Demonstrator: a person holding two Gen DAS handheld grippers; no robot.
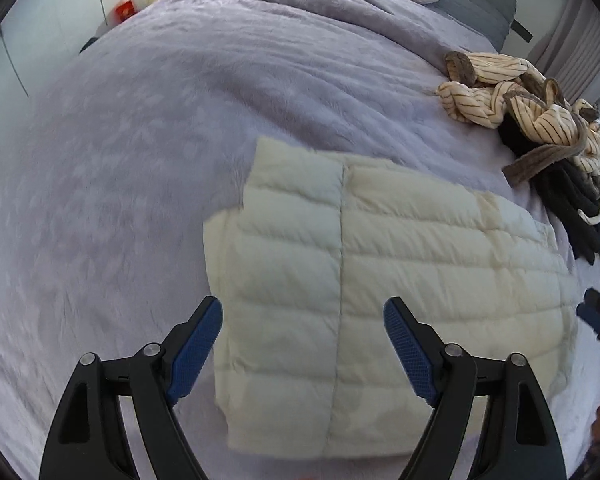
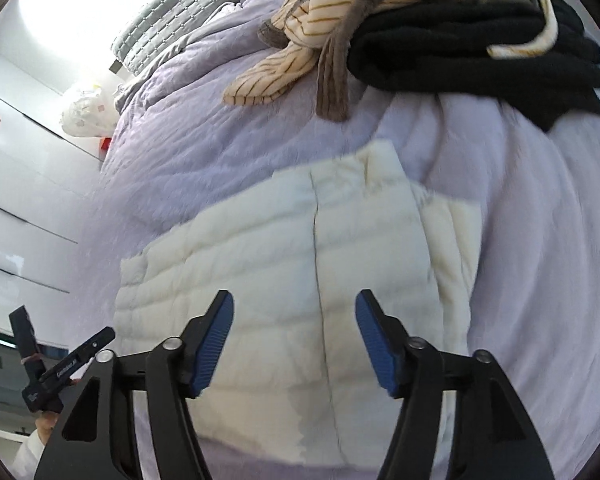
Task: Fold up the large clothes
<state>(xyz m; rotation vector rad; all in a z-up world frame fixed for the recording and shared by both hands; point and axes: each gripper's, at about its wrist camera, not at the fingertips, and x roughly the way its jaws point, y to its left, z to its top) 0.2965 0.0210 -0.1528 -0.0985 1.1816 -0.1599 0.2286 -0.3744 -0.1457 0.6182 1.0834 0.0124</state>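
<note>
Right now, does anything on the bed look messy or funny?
Yes. The white puffy jacket lies flat and tidy, but beyond it a striped top and black clothes sit in a tangled heap near the edge of the purple blanket, not folded. Both grippers, left and right, hold nothing.

Soft daylight, upper-left glare in right view, blurred fisheye edges.

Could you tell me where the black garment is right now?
The black garment lies at the bed's far right, under the striped garment, beyond the white puffer jacket.
</note>
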